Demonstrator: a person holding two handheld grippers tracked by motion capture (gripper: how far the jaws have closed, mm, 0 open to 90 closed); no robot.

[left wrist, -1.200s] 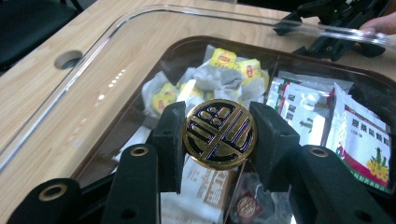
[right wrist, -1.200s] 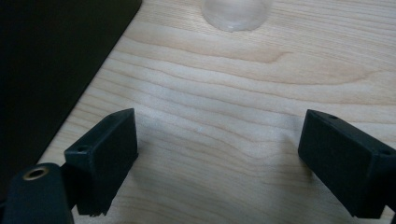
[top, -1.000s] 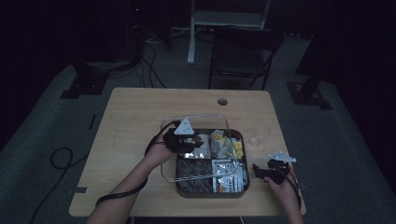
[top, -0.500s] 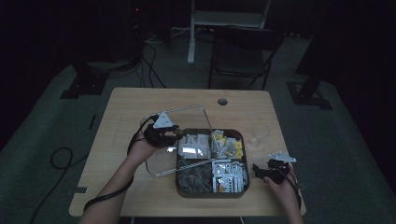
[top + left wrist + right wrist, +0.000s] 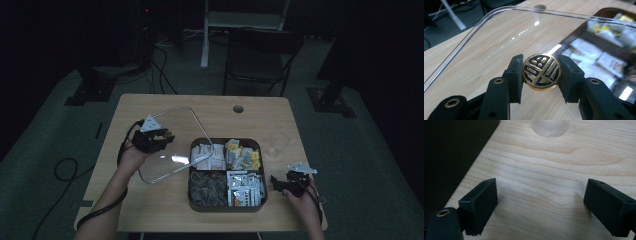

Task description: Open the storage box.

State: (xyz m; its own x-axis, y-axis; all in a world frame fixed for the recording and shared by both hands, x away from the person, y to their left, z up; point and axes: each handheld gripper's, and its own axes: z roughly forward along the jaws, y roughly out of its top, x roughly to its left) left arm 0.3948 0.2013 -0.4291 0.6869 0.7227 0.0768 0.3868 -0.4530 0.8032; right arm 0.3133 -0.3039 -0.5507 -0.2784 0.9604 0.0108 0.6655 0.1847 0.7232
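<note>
Dark room, wooden table, folding chair

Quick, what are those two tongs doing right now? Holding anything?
Left tongs: shut on the gold round knob of the clear lid, lid held off the tray.
Right tongs: open, nothing between them, over the bare wooden table.

Clear lid with gold round knob, tilted, off the box, left of dark four-compartment packet box, knob pinched between jaws.
</note>
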